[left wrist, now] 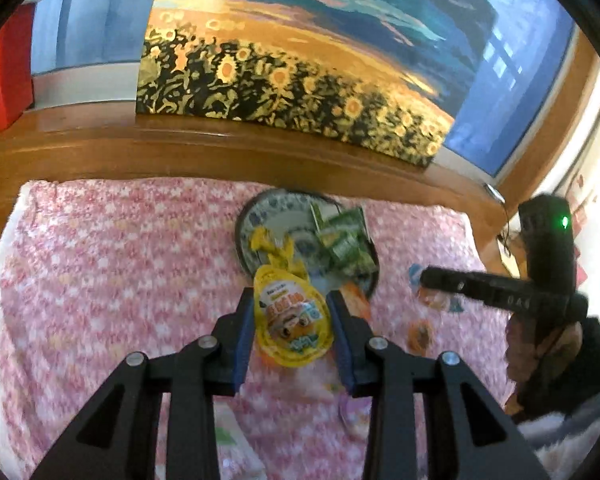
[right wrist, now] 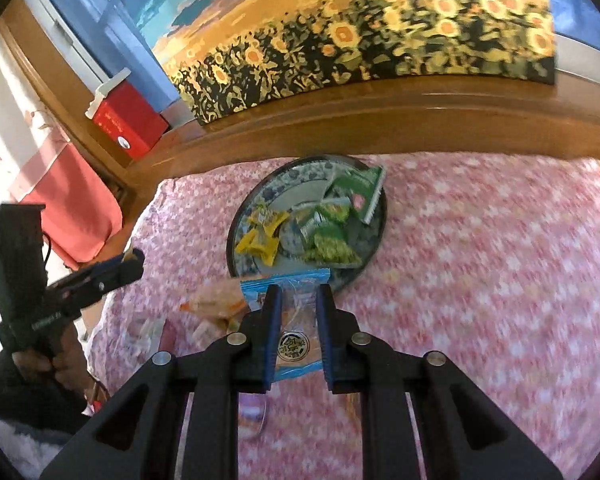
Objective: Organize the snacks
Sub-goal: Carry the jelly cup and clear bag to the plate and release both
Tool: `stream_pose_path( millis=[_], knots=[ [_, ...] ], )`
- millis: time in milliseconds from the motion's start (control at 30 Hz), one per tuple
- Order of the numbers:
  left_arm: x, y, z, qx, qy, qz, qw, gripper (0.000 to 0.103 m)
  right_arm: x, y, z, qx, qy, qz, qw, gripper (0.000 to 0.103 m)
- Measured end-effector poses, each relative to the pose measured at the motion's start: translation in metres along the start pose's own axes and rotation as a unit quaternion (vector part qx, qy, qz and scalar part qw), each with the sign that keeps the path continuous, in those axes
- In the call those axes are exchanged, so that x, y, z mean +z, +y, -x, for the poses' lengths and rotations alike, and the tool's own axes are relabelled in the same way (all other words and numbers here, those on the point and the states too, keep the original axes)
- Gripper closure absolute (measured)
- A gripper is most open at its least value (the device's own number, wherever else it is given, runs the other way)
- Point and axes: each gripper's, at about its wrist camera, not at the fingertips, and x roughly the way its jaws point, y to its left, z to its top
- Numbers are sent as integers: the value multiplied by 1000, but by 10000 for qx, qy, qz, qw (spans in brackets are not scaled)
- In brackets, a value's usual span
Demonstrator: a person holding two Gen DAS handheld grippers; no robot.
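Both grippers grip snacks: left gripper [left wrist: 292, 304] a yellow packet [left wrist: 290, 320], right gripper [right wrist: 299, 300] seemingly a blue packet [right wrist: 296, 320].

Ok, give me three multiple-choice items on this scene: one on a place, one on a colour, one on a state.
1. Where do the green snack packets lie?
A. on the plate
B. on the wooden ledge
C. in the red box

2. What colour is the packet held by the left gripper?
A. purple
B. yellow
C. white

3. What state is the right gripper in?
A. open and bare
B. shut on a spoon
C. shut on a blue packet

Answers:
1. A, since the green packets rest inside the rim of the patterned plate on the pink cloth.
2. B, since the yellow packet sits between the left fingers in the left wrist view.
3. C, since the blue packet is pinched between the right fingers in the right wrist view.
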Motion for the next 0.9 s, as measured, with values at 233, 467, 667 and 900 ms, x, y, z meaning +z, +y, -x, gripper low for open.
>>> stream_pose_path(
  millis=[233,467,667,900],
  knots=[
    [24,13,-53,-550,678,135,9961,67,15,-8,-46,76,444,60,9990,85],
    [22,18,-102,-637,1367,291,9881,67,22,-14,-70,-94,570,90,9983,84],
    [24,28,-114,-719,1401,544,9860,66,27,-16,-72,-223,533,151,9982,84],
    [29,26,-123,-658,1397,487,9868,65,31,-17,-82,-310,530,93,9981,84]
  ],
)
